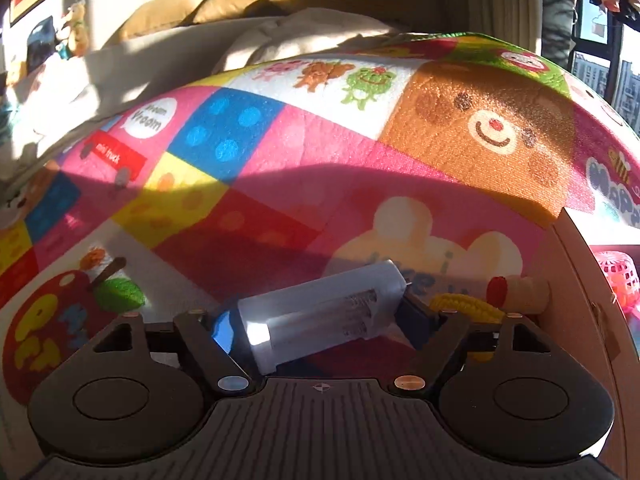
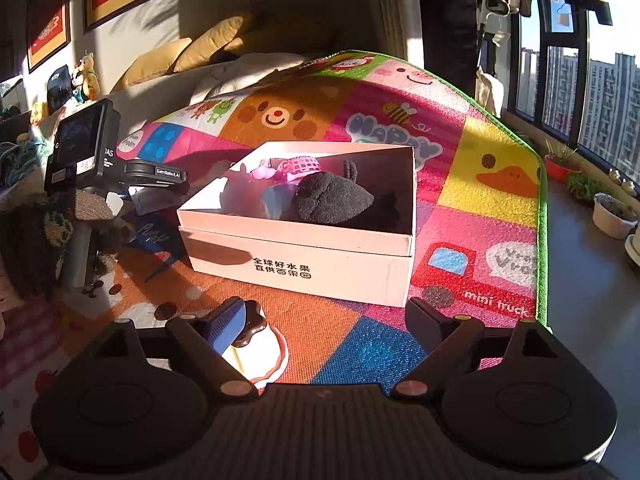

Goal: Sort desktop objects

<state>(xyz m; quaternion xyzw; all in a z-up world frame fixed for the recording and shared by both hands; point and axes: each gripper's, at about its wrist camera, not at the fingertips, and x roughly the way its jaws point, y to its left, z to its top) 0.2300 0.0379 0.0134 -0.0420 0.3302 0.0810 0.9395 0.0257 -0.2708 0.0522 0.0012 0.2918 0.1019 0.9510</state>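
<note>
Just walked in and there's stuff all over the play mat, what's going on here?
A person is sorting toys into a white box using two handheld grippers. The left gripper has a white battery case between its fingers. The right gripper is open and empty beside a toy cake. The box already holds a dark plush.

At the right edge of the left wrist view, the pink plastic basket (image 1: 618, 280) is cut off. The yellow knitted toy (image 1: 460, 306) hides partly behind the tongs.
</note>
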